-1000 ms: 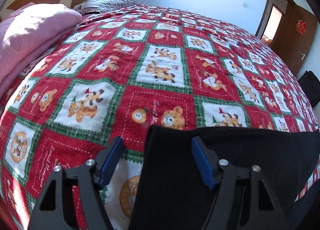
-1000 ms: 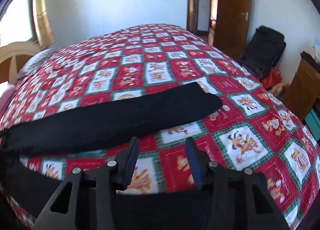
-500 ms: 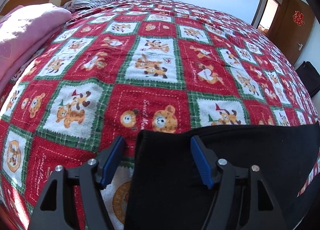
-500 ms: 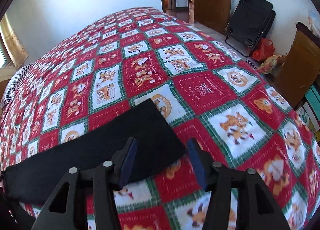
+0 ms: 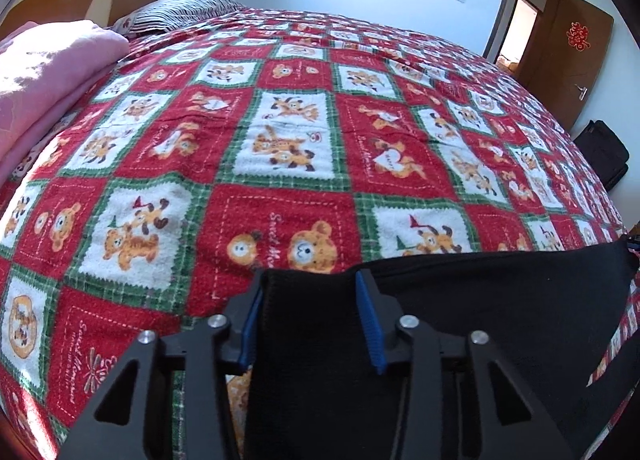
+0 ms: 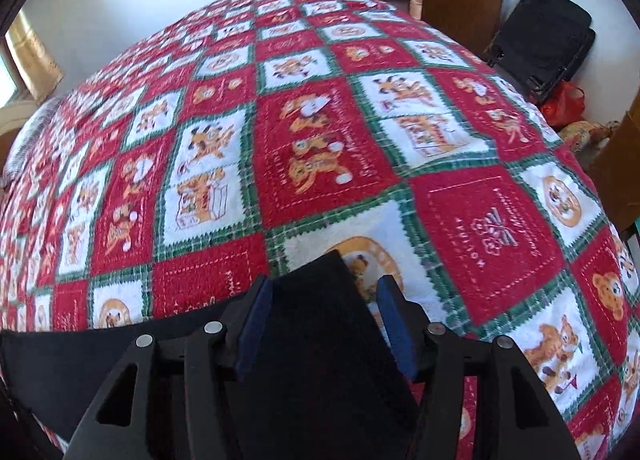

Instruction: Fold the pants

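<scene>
Black pants (image 5: 480, 308) lie in a long flat band across the near side of a bed covered with a red, green and white bear-print blanket (image 5: 280, 148). My left gripper (image 5: 311, 280) straddles the band's left end. Its jaws are closing with the cloth between them, and the left pad (image 5: 250, 324) meets the cloth's edge. In the right wrist view my right gripper (image 6: 324, 286) straddles the far corner of the pants (image 6: 320, 360). Its jaws are closing too, and blanket still shows between the cloth and the right pad (image 6: 396, 328).
A pink quilt (image 5: 44, 72) and a striped pillow (image 5: 180, 12) lie by the headboard at the left. Past the bed's right side stand a wooden door (image 5: 576, 56), a black folded chair (image 6: 548, 40), a red bag (image 6: 564, 104) and brown furniture (image 6: 624, 164).
The left jaws have narrowed around the pants' corner without the hand shifting. The right gripper has travelled along the band to its far end and come lower over it.
</scene>
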